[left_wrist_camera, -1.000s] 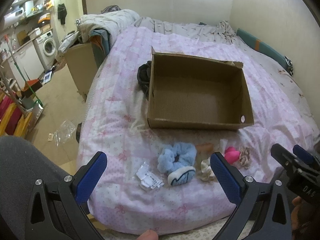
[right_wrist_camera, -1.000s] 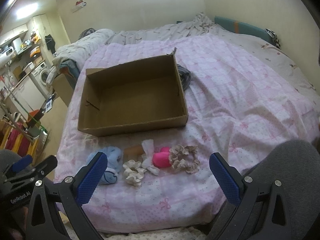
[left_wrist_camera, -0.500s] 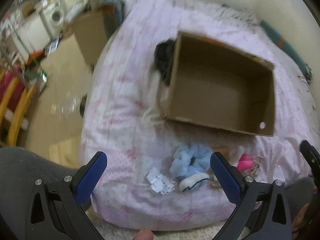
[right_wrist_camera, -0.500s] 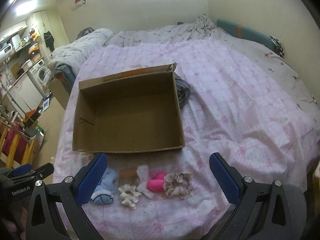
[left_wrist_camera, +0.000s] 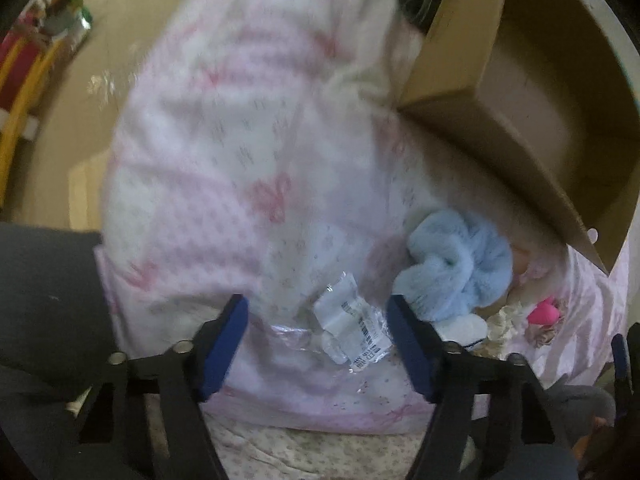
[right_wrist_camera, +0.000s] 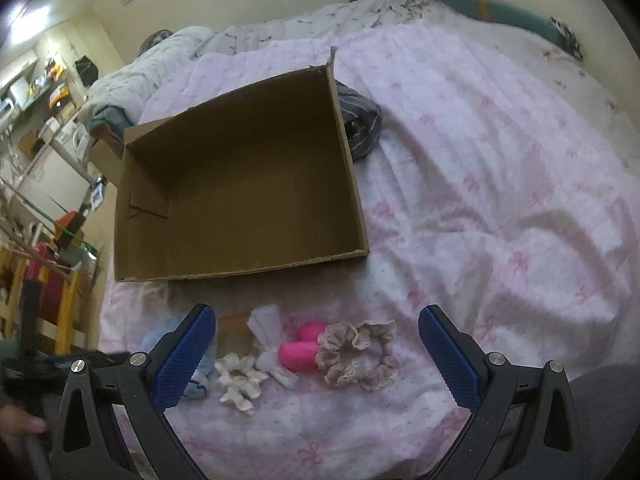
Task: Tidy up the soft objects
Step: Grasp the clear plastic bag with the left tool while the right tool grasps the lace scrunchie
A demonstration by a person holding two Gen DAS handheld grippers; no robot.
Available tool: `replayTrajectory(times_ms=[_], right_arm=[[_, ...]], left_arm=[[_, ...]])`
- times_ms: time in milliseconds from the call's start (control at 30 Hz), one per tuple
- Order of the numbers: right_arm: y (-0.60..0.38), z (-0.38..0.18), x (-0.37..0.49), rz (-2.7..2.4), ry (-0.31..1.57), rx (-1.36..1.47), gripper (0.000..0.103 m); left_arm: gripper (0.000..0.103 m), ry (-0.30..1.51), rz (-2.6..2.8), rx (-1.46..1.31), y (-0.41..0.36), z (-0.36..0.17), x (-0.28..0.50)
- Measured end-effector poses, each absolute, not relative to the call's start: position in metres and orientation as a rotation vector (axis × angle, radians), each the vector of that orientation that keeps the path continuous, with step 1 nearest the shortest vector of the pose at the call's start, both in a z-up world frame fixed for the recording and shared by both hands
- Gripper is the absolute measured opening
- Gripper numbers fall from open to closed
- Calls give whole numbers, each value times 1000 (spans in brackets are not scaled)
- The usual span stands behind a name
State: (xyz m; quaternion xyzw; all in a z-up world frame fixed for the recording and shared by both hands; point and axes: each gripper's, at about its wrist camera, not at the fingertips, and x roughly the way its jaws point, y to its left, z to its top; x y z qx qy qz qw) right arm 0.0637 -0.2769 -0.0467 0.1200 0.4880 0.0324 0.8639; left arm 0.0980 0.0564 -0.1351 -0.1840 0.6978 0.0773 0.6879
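Note:
An open, empty cardboard box sits on the pink quilt; its corner shows in the left wrist view. In front of it lies a row of soft items: a fluffy blue scrunchie, a white scrunchie, a white bow, a pink heart-shaped piece and a beige scrunchie. My left gripper is open, low over a clear plastic packet just left of the blue scrunchie. My right gripper is open, above the white, pink and beige items.
A dark striped cloth lies behind the box's right corner. The bed edge drops to the floor on the left, with shelves and clutter beyond. Rumpled grey bedding lies at the far end.
My left gripper has dropped down and forward close to the plastic packet and blue scrunchie, with motion blur. My right gripper has moved forward and lower toward the row of soft items.

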Motion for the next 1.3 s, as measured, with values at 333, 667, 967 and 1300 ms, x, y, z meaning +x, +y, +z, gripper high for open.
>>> replayTrajectory(times_ms=[333, 667, 967, 1300], right_arm=[[-279, -55, 67, 68, 1046, 295, 103], [-289, -58, 67, 51, 1052, 345, 103], [-310, -62, 69, 38, 1078, 432, 103], [-321, -110, 83, -83, 1269, 517, 99]], left_arm=[[40, 1587, 136, -212, 26, -155, 93], [13, 1505, 125, -210, 45, -135, 82], [13, 1335, -27, -143, 21, -69, 96], [13, 1302, -59, -156, 24, -75, 102]])
